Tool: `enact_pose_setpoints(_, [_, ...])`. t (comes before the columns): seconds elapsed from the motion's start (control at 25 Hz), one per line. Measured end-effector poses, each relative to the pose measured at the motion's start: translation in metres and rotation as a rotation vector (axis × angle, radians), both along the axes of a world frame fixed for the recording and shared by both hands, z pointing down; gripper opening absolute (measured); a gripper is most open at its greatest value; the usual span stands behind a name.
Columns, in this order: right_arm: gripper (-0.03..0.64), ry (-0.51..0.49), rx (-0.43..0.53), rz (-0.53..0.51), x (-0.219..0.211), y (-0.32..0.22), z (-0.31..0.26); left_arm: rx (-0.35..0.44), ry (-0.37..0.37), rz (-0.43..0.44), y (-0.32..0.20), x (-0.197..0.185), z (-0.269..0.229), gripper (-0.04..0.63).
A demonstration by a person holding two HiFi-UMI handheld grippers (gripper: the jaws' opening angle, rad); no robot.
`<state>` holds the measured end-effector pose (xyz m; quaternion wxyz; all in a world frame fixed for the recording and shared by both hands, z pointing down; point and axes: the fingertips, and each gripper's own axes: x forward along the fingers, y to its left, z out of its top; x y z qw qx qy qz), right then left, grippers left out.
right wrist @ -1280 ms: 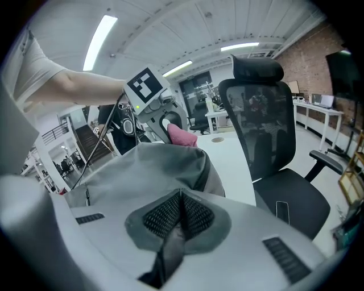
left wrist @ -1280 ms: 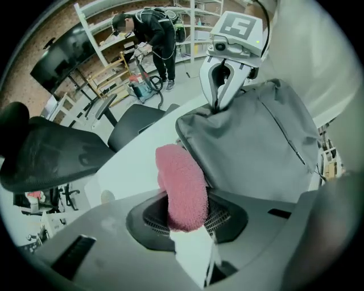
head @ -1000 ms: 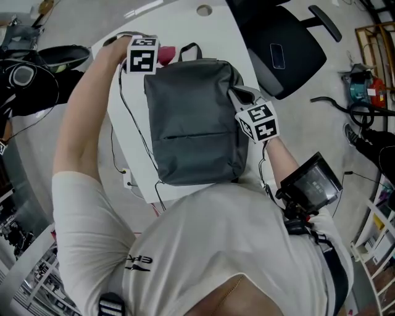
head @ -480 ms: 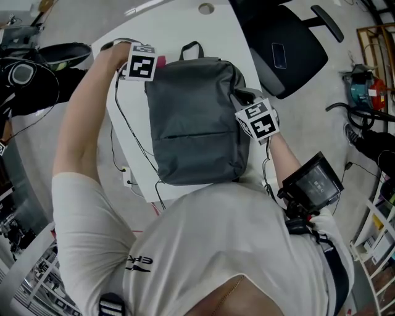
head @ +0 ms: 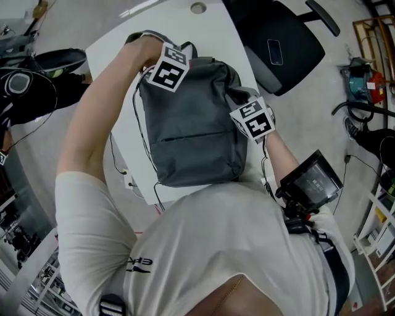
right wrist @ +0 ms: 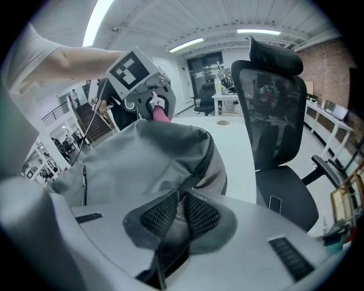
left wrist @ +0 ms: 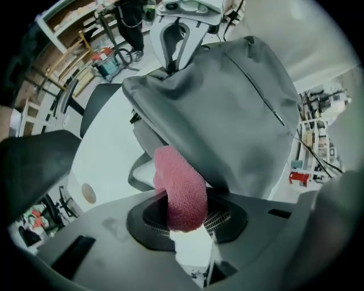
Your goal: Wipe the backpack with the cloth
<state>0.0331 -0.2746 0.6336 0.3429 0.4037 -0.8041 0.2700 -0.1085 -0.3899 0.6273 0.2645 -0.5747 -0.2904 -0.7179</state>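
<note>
I am pinching the pink cloth [left wrist: 181, 187] in my left gripper [left wrist: 185, 220]; my right gripper [right wrist: 180, 213] is squeezing the backpack [head: 191, 129] by its side.

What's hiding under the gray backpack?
The white table shows all around the backpack, which lies on it. Whatever might lie flat beneath the bag is covered, so I cannot tell.

The white worktop [head: 213, 31] carries the grey backpack [head: 191, 129], which lies flat over most of its middle. Thin black cables [head: 113, 154] run on the worktop at 9 o'clock from the backpack. A small round hole [head: 198, 8] is at 12 o'clock, near the far edge.
</note>
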Motion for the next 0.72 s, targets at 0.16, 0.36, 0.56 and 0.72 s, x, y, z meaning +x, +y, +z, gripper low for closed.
enact_pose_setpoints(0.16, [0.034, -0.004, -0.003, -0.002, -0.002, 0.0, 0.0, 0.038, 0.014, 0.127, 0.006, 0.035, 0.003, 0.101])
enact_pose_setpoints(0.36, [0.034, -0.003, -0.003, -0.002, -0.003, 0.0, 0.001, 0.065, 0.131, 0.159, 0.012, 0.075, 0.002, 0.101])
enact_pose_setpoints(0.56, [0.034, -0.005, -0.007, -0.005, -0.004, 0.001, 0.002, 0.083, 0.256, 0.125, 0.013, 0.099, 0.002, 0.101])
enact_pose_setpoints(0.72, [0.034, -0.005, -0.007, -0.004, -0.005, 0.0, 0.002, 0.091, 0.331, 0.093, 0.012, 0.11, 0.001, 0.101])
